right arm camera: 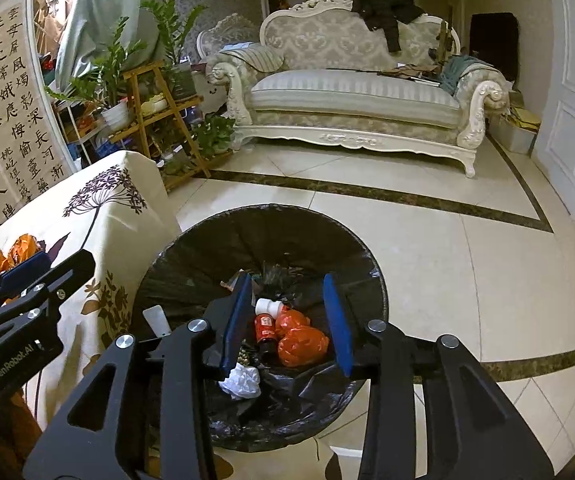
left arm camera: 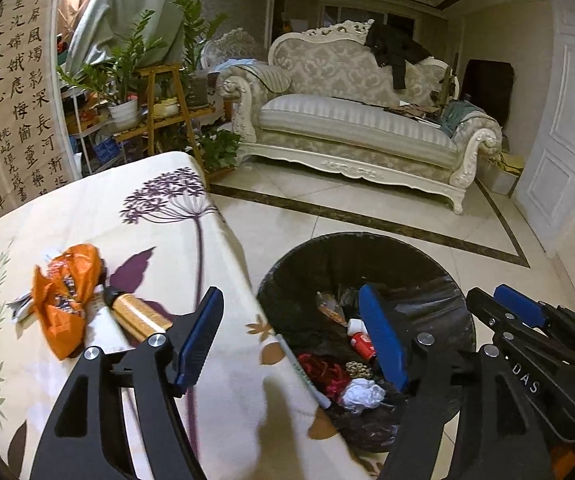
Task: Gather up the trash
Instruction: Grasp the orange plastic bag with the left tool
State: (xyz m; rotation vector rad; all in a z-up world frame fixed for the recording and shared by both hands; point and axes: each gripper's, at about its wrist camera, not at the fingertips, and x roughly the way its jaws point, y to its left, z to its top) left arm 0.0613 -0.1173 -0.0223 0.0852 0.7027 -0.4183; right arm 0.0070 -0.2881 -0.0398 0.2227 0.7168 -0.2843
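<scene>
Orange wrapper (left arm camera: pixel 65 296): crumpled, glossy plastic film with printed lettering, lying on the table's left part; its long axis runs from far-left to near-right.
Gold tube (left arm camera: pixel 139 314): smooth metallic cylinder with a black cap, just right of the wrapper and touching it; it lies flat, cap end pointing toward the far-left, body slanting down toward the near-right.
Tablecloth (left arm camera: pixel 87 216): cream fabric printed with purple flower heads and brown leaves, draped over the table edge beside the bin.
Left gripper (left arm camera: pixel 291 340): black frame, blue ribbed pads spread wide with nothing between them; it hangs over the table edge and the bin rim.
Toothbrush (left arm camera: pixel 303 372): thin white stick leaning against the bin's left wall, long axis from far-left to near-right.
Trash bin (right arm camera: pixel 191 248): round, lined with a wrinkled black bag, standing on the floor right beside the table.
Bin contents: a small red bottle (right arm camera: pixel 265 326) with a white cap pointing away from the camera, an orange plastic bag (right arm camera: pixel 301 338) bunched to its right, and a wad of white paper (right arm camera: pixel 241 380) nearer the camera.
Right gripper (right arm camera: pixel 287 320): directly above the bin, blue pads wide apart, holding nothing.
Floor (right arm camera: pixel 467 280): glossy cream tiles with dark marble border strips.
</scene>
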